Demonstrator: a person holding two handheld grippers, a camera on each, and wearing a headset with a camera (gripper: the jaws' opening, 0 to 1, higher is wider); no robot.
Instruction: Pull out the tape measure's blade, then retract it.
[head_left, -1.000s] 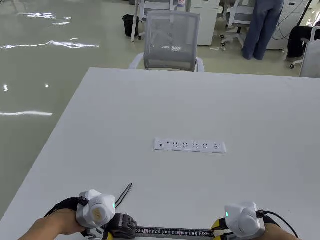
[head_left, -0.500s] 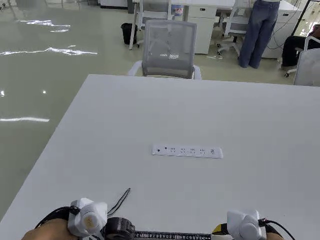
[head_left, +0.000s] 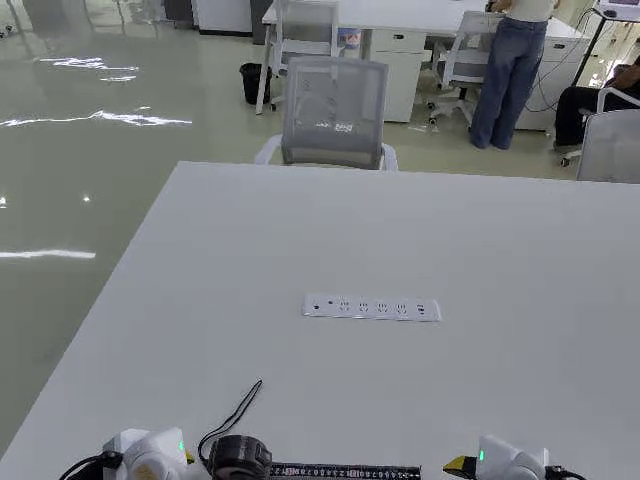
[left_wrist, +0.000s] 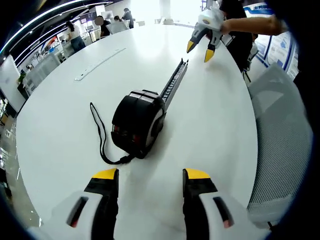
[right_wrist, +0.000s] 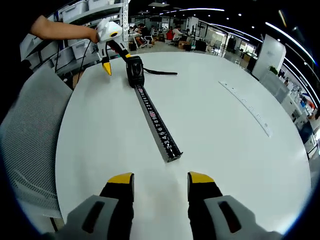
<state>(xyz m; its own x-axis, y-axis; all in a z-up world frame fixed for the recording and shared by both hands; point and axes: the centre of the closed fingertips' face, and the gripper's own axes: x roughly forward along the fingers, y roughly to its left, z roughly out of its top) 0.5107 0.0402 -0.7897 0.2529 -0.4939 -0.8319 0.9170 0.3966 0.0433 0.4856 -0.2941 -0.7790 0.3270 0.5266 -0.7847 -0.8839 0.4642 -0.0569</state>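
The tape measure (left_wrist: 137, 122) sits on the white table (head_left: 400, 230), just in front of the left gripper (left_wrist: 150, 174). Its blade (right_wrist: 157, 125) is pulled out and lies flat, with its end near the right gripper (right_wrist: 161, 178). Both grippers have their jaws wide apart and hold nothing. A black strap (left_wrist: 99, 132) seems to be joined to the case

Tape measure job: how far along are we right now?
Done: the blade lies pulled out of the case on the table. In hand: nothing; the left gripper and right gripper are open, short of case and blade tip. Left: retracting the blade.
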